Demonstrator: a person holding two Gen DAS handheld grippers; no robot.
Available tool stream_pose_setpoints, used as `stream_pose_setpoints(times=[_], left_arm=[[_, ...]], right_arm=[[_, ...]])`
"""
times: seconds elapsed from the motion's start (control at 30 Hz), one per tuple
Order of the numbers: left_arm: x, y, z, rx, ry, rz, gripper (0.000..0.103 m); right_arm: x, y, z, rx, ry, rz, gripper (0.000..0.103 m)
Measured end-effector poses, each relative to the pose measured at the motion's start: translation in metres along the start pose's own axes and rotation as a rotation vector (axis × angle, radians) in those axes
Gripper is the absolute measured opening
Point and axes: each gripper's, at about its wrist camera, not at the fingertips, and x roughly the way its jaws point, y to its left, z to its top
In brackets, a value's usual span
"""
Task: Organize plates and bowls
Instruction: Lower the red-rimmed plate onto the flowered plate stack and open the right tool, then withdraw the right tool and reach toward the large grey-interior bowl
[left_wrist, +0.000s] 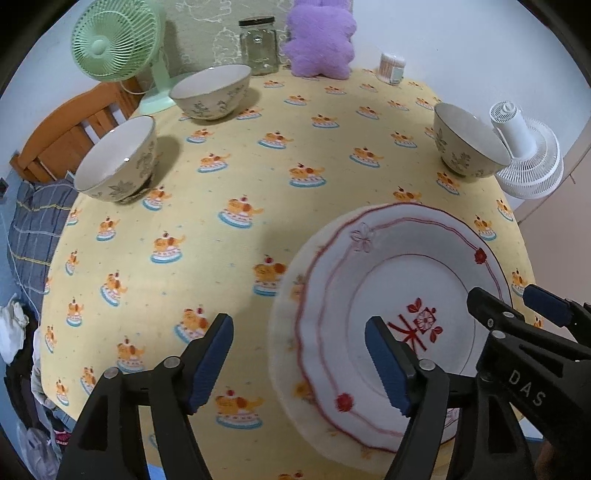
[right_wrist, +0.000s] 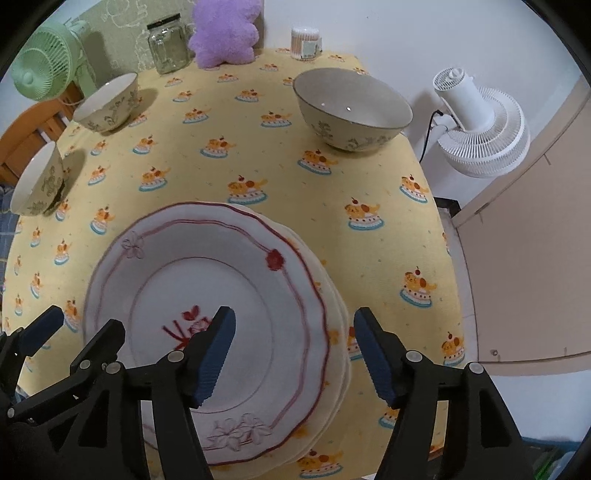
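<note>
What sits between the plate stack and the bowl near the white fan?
Nothing: only bare yellow tablecloth lies between the plate stack and that bowl, clearest in the right wrist view.

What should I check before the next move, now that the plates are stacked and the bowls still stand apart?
1. Left hand-held gripper open and empty: ok.
2. Right hand-held gripper open and empty: ok.
3. Plate stack flat on the tablecloth: ok, edges slightly offset.
4. Three bowls upright and empty: far-right bowl, back bowl, left bowl: ok.
5. Left bowl safely away from the table edge: cannot tell.
</note>
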Motion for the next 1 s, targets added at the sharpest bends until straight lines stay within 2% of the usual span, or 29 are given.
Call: stream_pose_setpoints(times=[0.5,1.0], left_arm=[[-0.031,0.081,0.003,0.027,-0.071,-0.020,0.093],[-0.041,0.174,0.010,0.092,-0.141,-0.044,0.094]], right_arm=[[-0.042,0.061,-0.004,0.056,-0.072,0.008,0.075],[-0.064,0.160,-0.009,0.164,-0.140,0.061,0.075]])
